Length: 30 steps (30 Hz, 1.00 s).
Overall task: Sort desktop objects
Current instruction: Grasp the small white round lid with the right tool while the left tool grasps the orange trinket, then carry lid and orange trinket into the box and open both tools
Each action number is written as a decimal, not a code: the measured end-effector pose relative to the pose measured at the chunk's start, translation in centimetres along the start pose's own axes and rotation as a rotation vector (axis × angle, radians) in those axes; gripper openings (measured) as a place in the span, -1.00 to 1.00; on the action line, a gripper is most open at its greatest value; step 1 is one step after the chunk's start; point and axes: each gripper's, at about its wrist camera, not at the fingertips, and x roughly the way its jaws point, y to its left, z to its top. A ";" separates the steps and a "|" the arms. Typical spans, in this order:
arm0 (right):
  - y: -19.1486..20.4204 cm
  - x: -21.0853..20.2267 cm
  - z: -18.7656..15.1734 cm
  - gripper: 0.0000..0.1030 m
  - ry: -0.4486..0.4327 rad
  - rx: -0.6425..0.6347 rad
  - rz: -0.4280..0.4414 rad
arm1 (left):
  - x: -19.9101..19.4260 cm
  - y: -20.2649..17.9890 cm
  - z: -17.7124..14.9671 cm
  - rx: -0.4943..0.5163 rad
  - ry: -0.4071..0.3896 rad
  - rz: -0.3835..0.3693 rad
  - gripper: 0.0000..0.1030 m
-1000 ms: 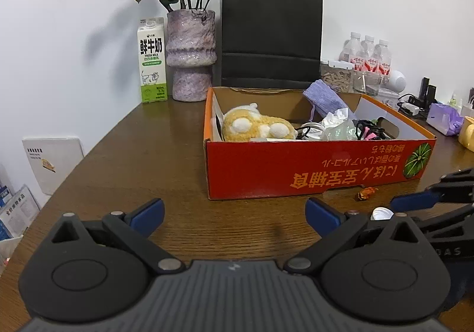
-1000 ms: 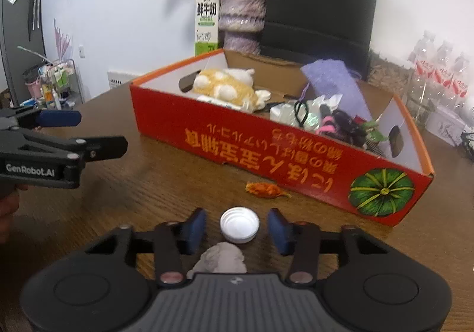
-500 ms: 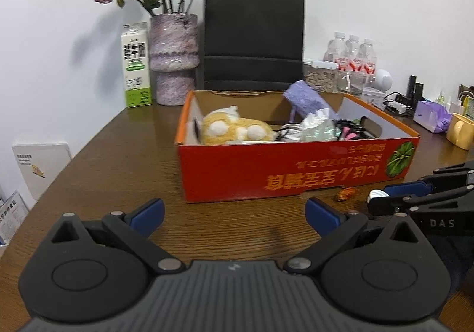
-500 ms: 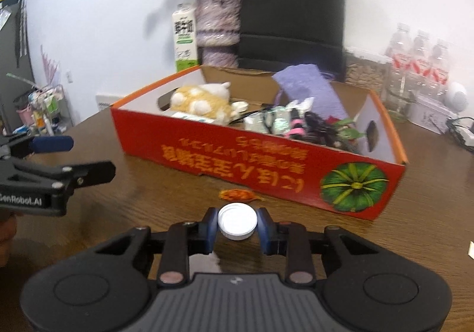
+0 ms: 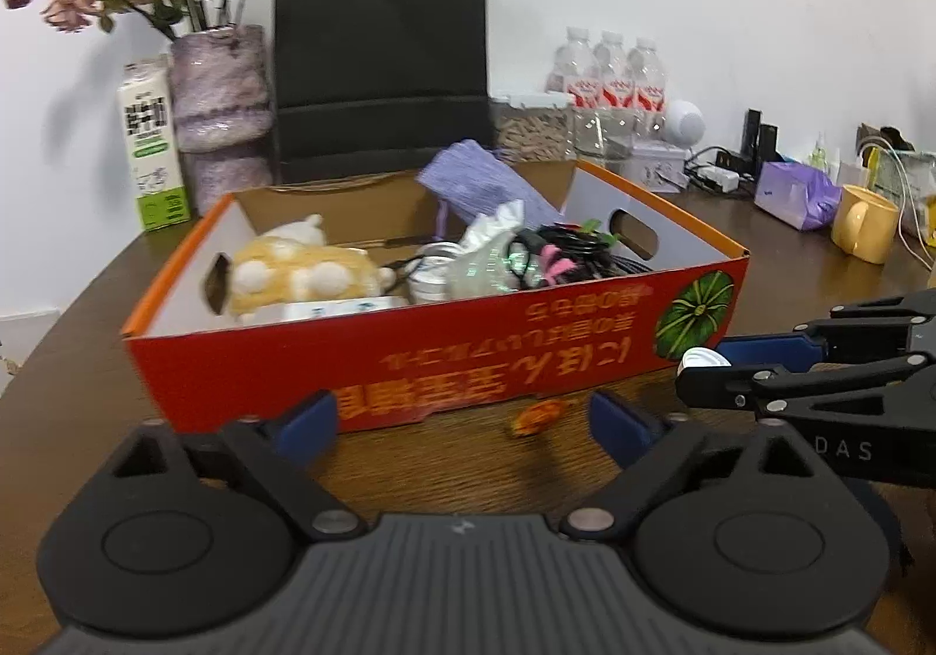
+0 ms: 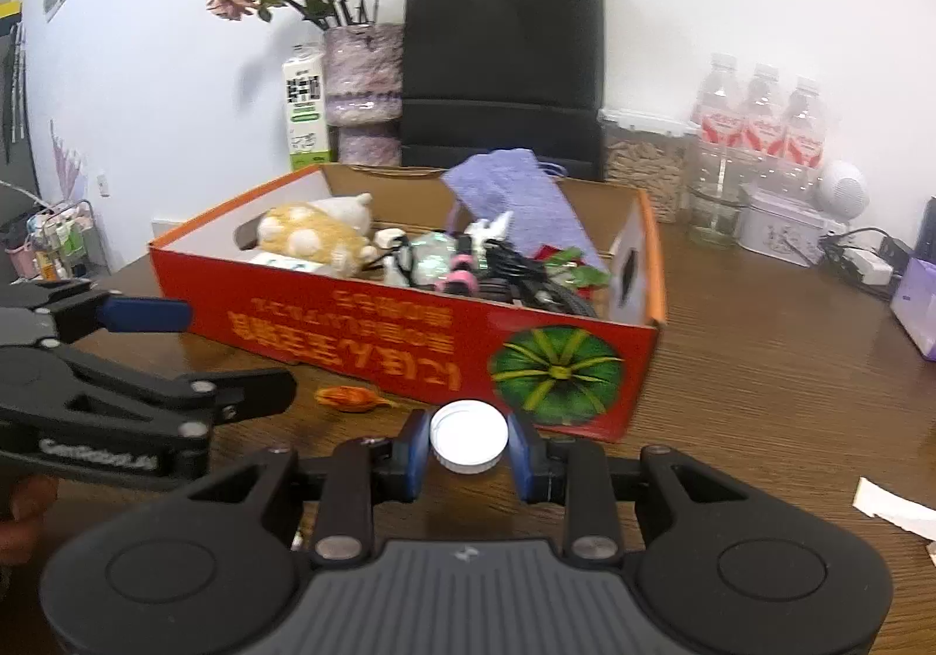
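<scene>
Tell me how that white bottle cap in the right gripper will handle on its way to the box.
The white bottle cap looks like small, stiff plastic, so probably light and unlikely to deform. The right gripper pinches it across its round rim, so it may pivot or slip. If dropped on the table, it would likely roll.

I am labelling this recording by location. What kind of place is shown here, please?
Probably a home or small office desk. A brown wooden table stands against a white wall, with a vase of dried roses, a milk carton, water bottles and a yellow mug.
</scene>
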 end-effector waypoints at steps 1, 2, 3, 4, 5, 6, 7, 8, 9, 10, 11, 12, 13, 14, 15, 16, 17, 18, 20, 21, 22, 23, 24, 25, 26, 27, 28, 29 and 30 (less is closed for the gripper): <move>-0.4 0.0 -0.1 -0.47 -0.001 0.004 -0.005 | 0.5 -0.3 0.1 0.000 0.009 0.001 0.62; -0.7 0.1 -0.2 -0.47 -0.002 0.009 -0.010 | 0.9 -0.5 0.2 0.001 0.016 0.003 0.54; -1.1 0.1 -0.2 -0.47 -0.004 0.016 -0.013 | 1.3 -0.8 0.3 0.002 0.024 0.003 0.49; -1.3 0.1 -0.3 -0.47 -0.006 0.021 -0.015 | 1.6 -0.9 0.3 0.001 0.033 0.003 0.41; -1.6 0.0 -0.4 -0.47 -0.008 0.025 -0.016 | 2.0 -1.1 0.3 0.001 0.042 0.001 0.33; -1.7 -0.1 -0.5 -0.47 -0.012 0.027 -0.018 | 2.3 -1.2 0.3 0.003 0.049 -0.002 0.27; -1.8 -0.2 -0.5 -0.47 -0.017 0.028 -0.019 | 2.5 -1.3 0.3 0.004 0.056 -0.006 0.21; -1.9 -0.3 -0.6 -0.47 -0.021 0.029 -0.020 | 2.8 -1.5 0.4 0.006 0.063 -0.011 0.15; -2.0 -0.4 -0.7 -0.47 -0.024 0.032 -0.021 | 3.0 -1.6 0.4 0.008 0.067 -0.016 0.11; -2.0 -0.5 -0.8 -0.47 -0.027 0.032 -0.021 | 3.2 -1.8 0.4 0.009 0.074 -0.019 0.09; -2.0 -0.6 -0.8 -0.47 -0.030 0.031 -0.021 | 3.4 -1.9 0.3 0.010 0.081 -0.029 -0.02; -2.0 -0.6 -0.9 -0.47 -0.032 0.030 -0.022 | 3.5 -2.1 0.3 0.014 0.087 -0.039 -0.13; -1.9 -0.7 -0.9 -0.47 -0.034 0.029 -0.022 | 3.7 -2.2 0.3 0.019 0.094 -0.043 -0.29; -1.9 -0.7 -0.9 -0.47 -0.035 0.028 -0.021 | 3.8 -2.3 0.2 0.022 0.101 -0.050 -0.45; -1.9 -0.8 -0.9 -0.47 -0.037 0.026 -0.020 | 3.9 -2.4 0.1 0.021 0.109 -0.060 -0.52; -1.8 -0.8 -1.0 -0.47 -0.038 0.023 -0.019 | 4.0 -2.5 0.1 0.019 0.112 -0.068 -0.59; -1.7 -0.9 -1.0 -0.47 -0.040 0.021 -0.019 | 3.9 -2.5 0.1 0.021 0.110 -0.076 -0.63; -1.6 -1.0 -1.0 -0.47 -0.042 0.016 -0.019 | 3.7 -2.5 0.0 0.025 0.110 -0.086 -0.65; -1.5 -1.1 -1.1 -0.47 -0.046 0.011 -0.020 | 3.5 -2.7 -0.1 0.033 0.108 -0.103 -0.73; -1.4 -1.1 -1.1 -0.47 -0.047 0.008 -0.022 | 3.4 -2.8 -0.1 0.037 0.107 -0.110 -0.75; -1.4 -1.1 -1.1 -0.47 -0.047 0.007 -0.023 | 3.3 -2.9 -0.2 0.041 0.105 -0.115 -0.77; -1.4 -1.1 -1.1 -0.47 -0.048 0.005 -0.023 | 3.2 -2.9 -0.2 0.041 0.101 -0.119 -0.77; -1.3 -1.1 -1.2 -0.47 -0.049 0.002 -0.022 | 3.0 -2.9 -0.2 0.040 0.097 -0.121 -0.77; -1.2 -1.2 -1.2 -0.47 -0.051 -0.002 -0.023 | 2.8 -2.8 -0.2 0.039 0.090 -0.122 -0.77; -1.1 -1.2 -1.2 -0.47 -0.053 -0.006 -0.023 | 2.6 -2.8 -0.2 0.038 0.082 -0.122 -0.77; -1.0 -1.3 -1.3 -0.47 -0.057 -0.010 -0.023 | 2.3 -2.7 -0.2 0.037 0.074 -0.125 -0.77; -1.0 -1.4 -1.3 -0.47 -0.059 -0.012 -0.022 | 2.0 -2.6 -0.2 0.035 0.066 -0.128 -0.77; -0.9 -1.4 -1.3 -0.47 -0.062 -0.014 -0.022 | 1.7 -2.6 -0.2 0.033 0.057 -0.130 -0.77; -0.8 -1.4 -1.3 -0.47 -0.063 -0.016 -0.024 | 1.3 -2.5 -0.2 0.031 0.048 -0.130 -0.77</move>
